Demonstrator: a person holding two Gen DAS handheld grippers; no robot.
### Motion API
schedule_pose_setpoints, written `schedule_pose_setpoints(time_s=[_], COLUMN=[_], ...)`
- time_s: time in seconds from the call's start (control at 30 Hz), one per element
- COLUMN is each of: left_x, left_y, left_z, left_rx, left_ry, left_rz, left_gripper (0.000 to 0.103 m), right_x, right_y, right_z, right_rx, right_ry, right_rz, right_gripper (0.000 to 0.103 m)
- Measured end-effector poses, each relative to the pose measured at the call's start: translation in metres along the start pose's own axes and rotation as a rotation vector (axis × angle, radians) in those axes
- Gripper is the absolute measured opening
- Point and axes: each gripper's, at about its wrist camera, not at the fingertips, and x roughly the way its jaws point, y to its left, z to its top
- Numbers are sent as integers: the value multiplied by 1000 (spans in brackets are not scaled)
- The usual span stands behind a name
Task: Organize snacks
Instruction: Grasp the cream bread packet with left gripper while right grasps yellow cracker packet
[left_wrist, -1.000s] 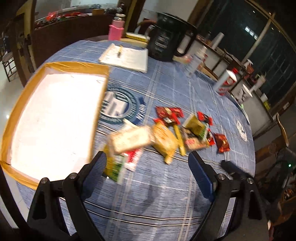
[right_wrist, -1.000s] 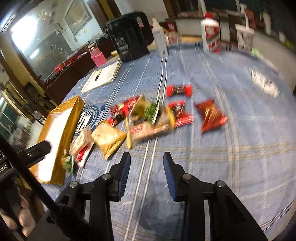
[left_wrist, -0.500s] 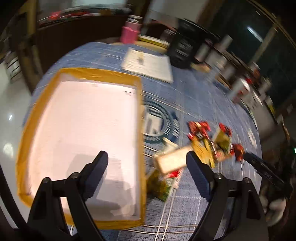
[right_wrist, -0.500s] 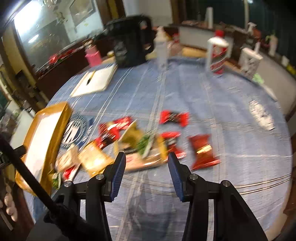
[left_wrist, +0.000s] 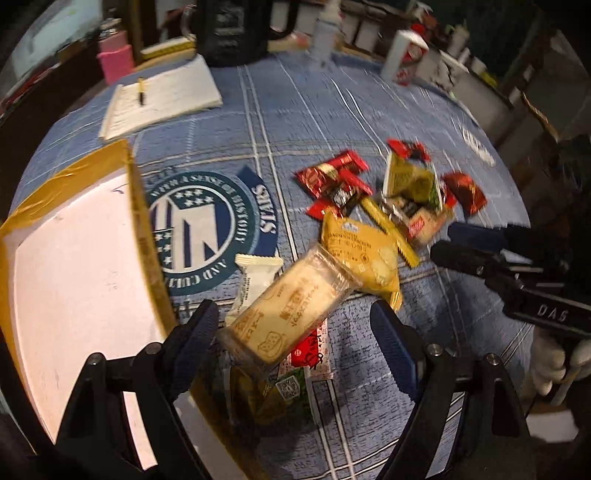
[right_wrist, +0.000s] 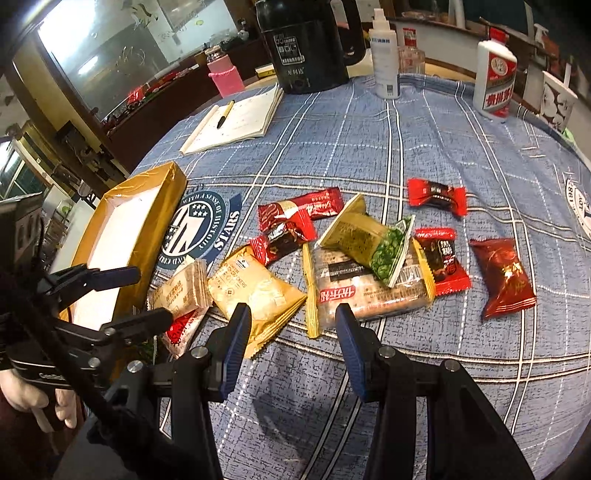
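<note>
- Right now my left gripper (left_wrist: 293, 332) hangs with its jaws spread wide around the near end of the clear-wrapped cracker packet (left_wrist: 291, 310), and neither pad seems to be pressing on it yet.
- My right gripper (right_wrist: 291, 332) hovers just short of the snack pile, jaws parted and holding nothing; the gold biscuit pouch (right_wrist: 258, 291) and the long wafer bar (right_wrist: 369, 284) lie just ahead of it.
- All the snacks are loose on the blue checked bench (right_wrist: 424, 147); the gold-edged box (right_wrist: 122, 236) beside them looks empty, so I judge the sorting has barely begun.
- To do this step well, I should centre the cracker packet between my left pads and close across its narrow width.
- That packet lies on top of a white wrapper (left_wrist: 255, 273) and a red-and-white sachet (left_wrist: 310, 350), so I should pinch only the top one and lift straight up before swinging towards the box.
- A gentle squeeze is wise, since crackers would likely crush.
- Compared with half a second ago, my left camera has swung off the box interior and back onto the packets, with the cracker packet now framed between the jaws.
- My right jaws stand clearly wider than a second ago, and sit closer to the pile.
</note>
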Motion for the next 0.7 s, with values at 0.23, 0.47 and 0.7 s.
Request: schedule_pose_setpoints(time_s=[0.23, 0.47, 0.7], left_x=[23, 23, -1], left_y=[-2, 9, 26], left_z=[1, 0, 0], left_rx=[42, -39, -168], left_ry=[85, 69, -10], left_rz=[2, -12, -37], left_gripper=[37, 36, 22], right_x=[7, 15, 39], right_y=[-9, 14, 37], right_z=[-1, 5, 13], right_rx=[38, -100, -258], right_ry=[15, 28, 58], right_rz=[31, 52, 33], right_gripper=[47, 47, 53])
